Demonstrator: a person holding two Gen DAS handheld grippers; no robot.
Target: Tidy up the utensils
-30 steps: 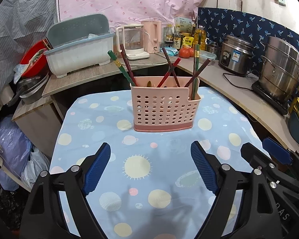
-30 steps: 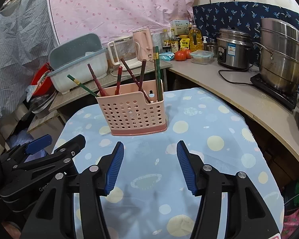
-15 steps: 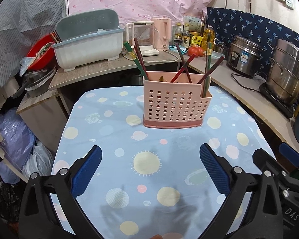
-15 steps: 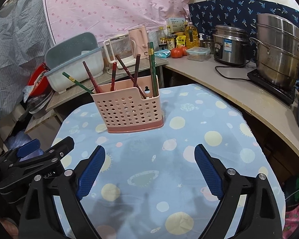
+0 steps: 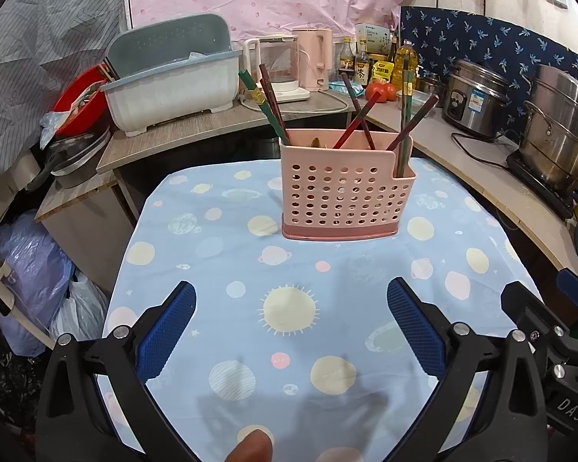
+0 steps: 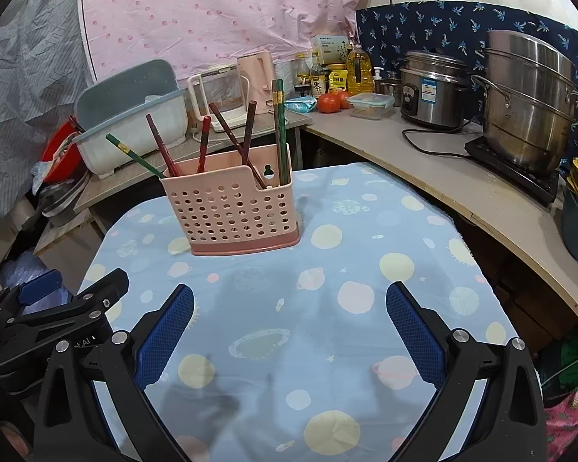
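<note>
Left wrist view: mounted behind the left gripper (image 5: 291, 325), looking forward and downward along its blue-padded fingers over the light-blue planet-print tablecloth (image 5: 219, 238); the perforated pink plastic utensil holder (image 5: 345, 196) stands ahead, slightly right of centre, well apart from the fingertips.

Right wrist view: same mounting behind the right gripper (image 6: 289, 325), facing the same way; the holder (image 6: 231, 211) lies ahead and left.

Shared: tablecloth, holder, rear counter; each view catches the other gripper at its inner edge.

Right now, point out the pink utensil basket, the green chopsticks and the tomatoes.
Pink utensil basket (image 6: 231, 211), right wrist view, perforated front wall.
Green chopsticks (image 6: 279, 131), right wrist view, upper shafts.
Tomatoes (image 6: 329, 103), right wrist view, front tomato.
</note>
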